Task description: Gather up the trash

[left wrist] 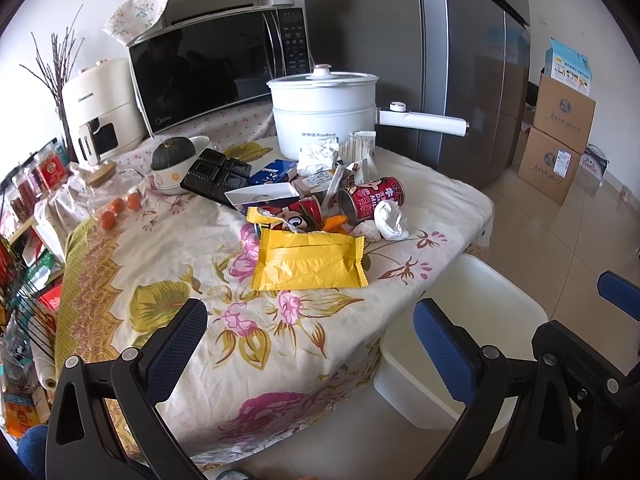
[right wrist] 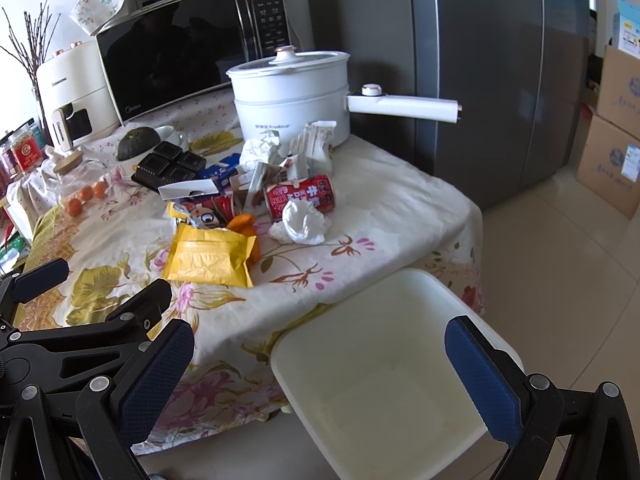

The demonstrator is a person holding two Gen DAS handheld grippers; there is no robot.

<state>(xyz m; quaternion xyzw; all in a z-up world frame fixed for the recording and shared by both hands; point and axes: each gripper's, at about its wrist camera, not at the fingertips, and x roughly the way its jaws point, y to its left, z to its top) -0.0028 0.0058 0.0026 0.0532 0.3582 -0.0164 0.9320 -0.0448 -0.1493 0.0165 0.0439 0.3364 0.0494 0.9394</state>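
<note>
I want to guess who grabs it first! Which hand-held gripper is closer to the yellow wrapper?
Left. The left hand-held gripper hovers open just before the yellow wrapper; the right hand-held gripper hangs open over the white bin, off the table.

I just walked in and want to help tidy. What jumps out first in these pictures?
The heap of trash in the middle of the flowery table: a big yellow wrapper at the front, a red can on its side and a crumpled white tissue behind it. Behind the heap stands a white electric pot. The empty white bin waits on the floor beside the table, under the open right gripper.
</note>
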